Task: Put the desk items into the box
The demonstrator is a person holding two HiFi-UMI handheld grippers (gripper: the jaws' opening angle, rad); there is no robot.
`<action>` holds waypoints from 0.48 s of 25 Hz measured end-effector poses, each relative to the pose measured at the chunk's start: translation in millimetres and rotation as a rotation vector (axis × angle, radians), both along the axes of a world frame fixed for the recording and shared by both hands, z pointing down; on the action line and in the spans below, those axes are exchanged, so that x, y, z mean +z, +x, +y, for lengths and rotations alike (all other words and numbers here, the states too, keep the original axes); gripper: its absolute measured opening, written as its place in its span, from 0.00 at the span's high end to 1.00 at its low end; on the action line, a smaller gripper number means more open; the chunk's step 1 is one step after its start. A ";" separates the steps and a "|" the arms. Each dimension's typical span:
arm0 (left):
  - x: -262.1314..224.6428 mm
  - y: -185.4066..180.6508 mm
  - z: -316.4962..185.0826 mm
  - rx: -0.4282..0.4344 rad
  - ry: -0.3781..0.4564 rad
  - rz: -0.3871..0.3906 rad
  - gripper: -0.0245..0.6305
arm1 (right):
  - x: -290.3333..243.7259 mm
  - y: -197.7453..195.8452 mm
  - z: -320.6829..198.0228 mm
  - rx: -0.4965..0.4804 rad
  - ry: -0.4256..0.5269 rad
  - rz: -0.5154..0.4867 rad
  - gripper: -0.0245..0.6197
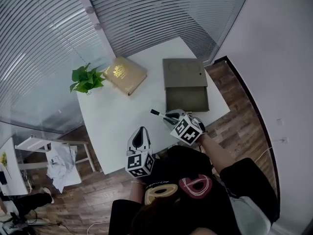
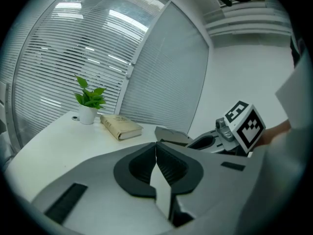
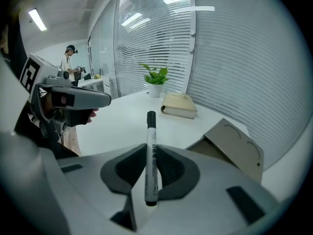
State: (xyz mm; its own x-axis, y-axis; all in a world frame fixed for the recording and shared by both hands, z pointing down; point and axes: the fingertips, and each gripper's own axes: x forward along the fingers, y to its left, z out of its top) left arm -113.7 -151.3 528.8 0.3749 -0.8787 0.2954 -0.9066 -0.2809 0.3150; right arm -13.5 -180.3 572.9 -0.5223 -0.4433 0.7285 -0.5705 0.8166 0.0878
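Right gripper (image 3: 149,150) clamps marker (image 3: 151,131) lengthwise, end jutting past jaws; left gripper (image 2: 156,148) closed, empty.

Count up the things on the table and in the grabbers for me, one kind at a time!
Plant: 1
Book: 1
Box: 1
Marker, held in the right gripper: 1
Total: 4
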 end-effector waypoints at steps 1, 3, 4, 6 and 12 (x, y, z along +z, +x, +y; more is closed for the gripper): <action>-0.3 1.9 -1.2 0.008 0.001 -0.001 0.94 | -0.2 3.7 -1.5 0.013 0.000 0.000 0.85; -1.4 4.9 -3.5 0.022 0.003 -0.004 0.94 | -1.0 10.3 -4.9 0.037 0.002 0.000 0.85; -1.9 6.2 -4.7 0.028 0.003 -0.004 0.94 | -1.7 13.3 -6.8 0.049 0.004 0.000 0.85; -2.5 8.5 -6.4 0.039 0.004 -0.006 0.94 | -3.3 19.6 -10.6 0.074 0.010 -0.001 0.85; -1.4 14.8 -10.0 0.065 0.001 -0.009 0.94 | -3.7 43.1 -19.8 0.150 0.015 0.006 0.85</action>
State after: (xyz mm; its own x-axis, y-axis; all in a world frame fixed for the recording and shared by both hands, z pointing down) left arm -98.8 -161.3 527.4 0.4285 -0.8529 0.2983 -0.8892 -0.3395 0.3067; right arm 29.6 -200.1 569.2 -0.4449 -0.5270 0.7241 -0.6854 0.7208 0.1034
